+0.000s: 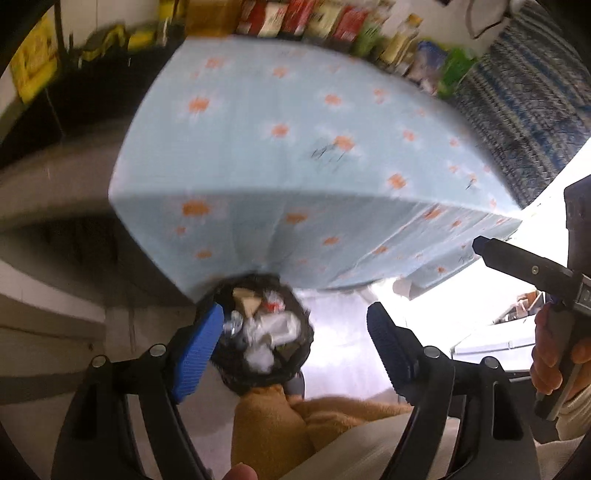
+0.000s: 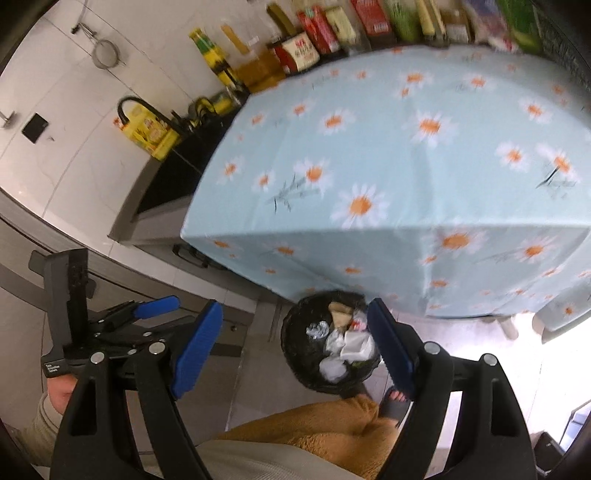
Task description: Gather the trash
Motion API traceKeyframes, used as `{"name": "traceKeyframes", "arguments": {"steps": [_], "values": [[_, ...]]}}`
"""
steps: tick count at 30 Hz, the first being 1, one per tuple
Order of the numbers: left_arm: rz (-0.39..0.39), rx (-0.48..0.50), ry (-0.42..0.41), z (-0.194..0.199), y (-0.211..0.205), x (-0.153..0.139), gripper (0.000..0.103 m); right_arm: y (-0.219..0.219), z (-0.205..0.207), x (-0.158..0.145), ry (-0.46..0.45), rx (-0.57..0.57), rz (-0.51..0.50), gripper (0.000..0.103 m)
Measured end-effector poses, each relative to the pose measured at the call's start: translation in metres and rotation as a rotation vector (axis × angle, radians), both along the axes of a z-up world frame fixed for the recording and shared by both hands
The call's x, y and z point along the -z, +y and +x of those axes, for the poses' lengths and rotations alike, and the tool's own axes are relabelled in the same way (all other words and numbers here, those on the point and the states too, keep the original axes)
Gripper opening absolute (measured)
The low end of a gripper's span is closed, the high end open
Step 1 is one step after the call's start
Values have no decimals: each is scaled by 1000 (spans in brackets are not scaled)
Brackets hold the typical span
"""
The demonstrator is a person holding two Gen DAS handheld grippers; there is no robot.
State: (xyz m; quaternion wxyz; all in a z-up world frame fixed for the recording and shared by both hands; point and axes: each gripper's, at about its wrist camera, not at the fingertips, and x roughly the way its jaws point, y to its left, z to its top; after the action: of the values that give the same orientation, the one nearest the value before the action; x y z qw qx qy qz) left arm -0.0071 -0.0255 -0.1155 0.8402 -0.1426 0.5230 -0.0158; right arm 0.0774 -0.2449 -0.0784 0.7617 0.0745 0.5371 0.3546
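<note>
My left gripper hangs over the floor with its jaws spread wide and nothing between them; the blue pads are bare. My right gripper is the same, jaws wide apart, pads gripping nothing. Each shows in the other's view: the right one at the right edge of the left wrist picture, held in my hand, and the left one at the left edge of the right wrist picture.

The bin stands on the floor, lined with a black bag, just in front of the near side of the table, close to its near left corner, where the cloth hangs down. The trash lies inside it: crumpled white paper, a tan scrap, something clear and crinkled, a bit with red on it. In the left view the bin sits just past my left pad; in the right view it sits between the two pads, lower down and apart from them.

The table wears a pale blue cloth with daisies, and its top is bare. Bottles and boxes line its far edge. To its left is a dark sink with a black tap. My orange trousers and one slipper show below, the slipper just beside the bin
</note>
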Motion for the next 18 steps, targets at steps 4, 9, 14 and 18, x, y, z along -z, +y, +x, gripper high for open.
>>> {"name": "traceKeyframes", "arguments": {"steps": [4,9,14,18], "values": [[59,14,-54,0,-18,-30,78,-15,1,-29,-80,1,24,87],[113,9,-124,-7,-36,-71,93,-30,-3,-61,-168,-3,39,92],[139,-20,-211,-17,-47,-110,96,-48,-6,-87,-241,24,10,98],[168,-26,-245,-17,-54,-125,96,-57,-5,-101,-286,43,-18,98]]}}
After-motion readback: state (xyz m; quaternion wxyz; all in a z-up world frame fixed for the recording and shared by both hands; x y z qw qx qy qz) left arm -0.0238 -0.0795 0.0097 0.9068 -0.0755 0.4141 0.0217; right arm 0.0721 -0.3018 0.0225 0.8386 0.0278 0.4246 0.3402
